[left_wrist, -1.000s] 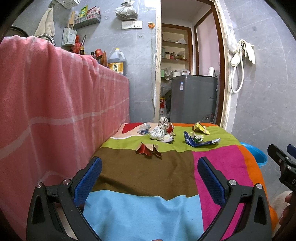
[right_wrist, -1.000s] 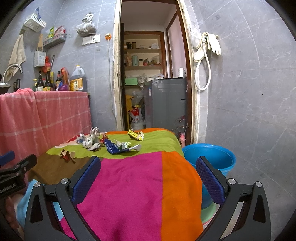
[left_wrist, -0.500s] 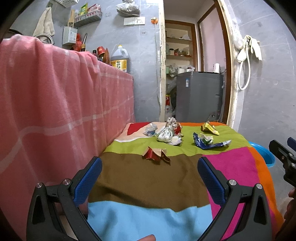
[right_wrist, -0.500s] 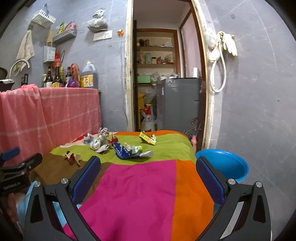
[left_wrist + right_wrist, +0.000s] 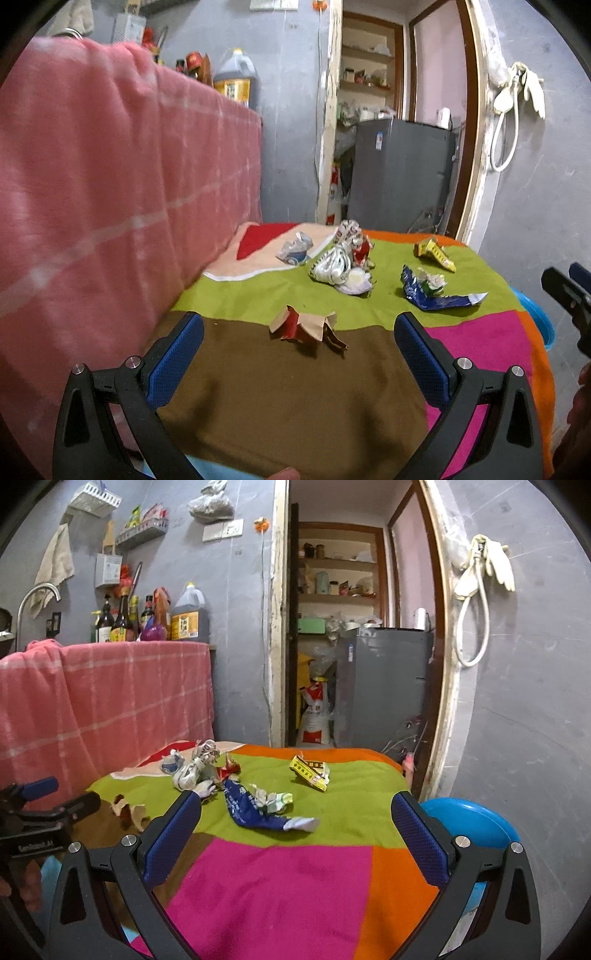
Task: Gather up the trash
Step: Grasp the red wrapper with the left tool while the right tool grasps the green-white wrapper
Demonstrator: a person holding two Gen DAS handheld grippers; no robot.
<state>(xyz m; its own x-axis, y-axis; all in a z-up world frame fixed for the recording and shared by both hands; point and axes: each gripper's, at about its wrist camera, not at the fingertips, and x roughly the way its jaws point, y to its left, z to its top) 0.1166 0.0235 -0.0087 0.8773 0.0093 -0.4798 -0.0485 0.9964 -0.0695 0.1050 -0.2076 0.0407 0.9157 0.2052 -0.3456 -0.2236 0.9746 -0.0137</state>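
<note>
Several pieces of trash lie on a table under a patchwork cloth [image 5: 288, 398]. Nearest my left gripper [image 5: 299, 350] is a crumpled brown-and-red paper [image 5: 306, 326], just beyond its open fingers. Farther back lie a white crumpled wrapper heap [image 5: 338, 260], a small blue-white wrapper [image 5: 295, 249], a blue foil wrapper [image 5: 432, 293] and a yellow wrapper [image 5: 434, 253]. My right gripper [image 5: 295, 830] is open and empty above the pink patch, with the blue foil wrapper [image 5: 255, 808] just ahead and the yellow wrapper [image 5: 310, 771] behind it.
A pink checked cloth [image 5: 110, 192] hangs over a counter along the table's left side, with bottles [image 5: 122, 622] on top. A blue basin [image 5: 469, 823] sits on the floor right of the table. A grey fridge [image 5: 384, 686] stands in the doorway behind.
Both grippers have moved forward over the table toward the trash, which looks larger now. Both stay open and empty.
</note>
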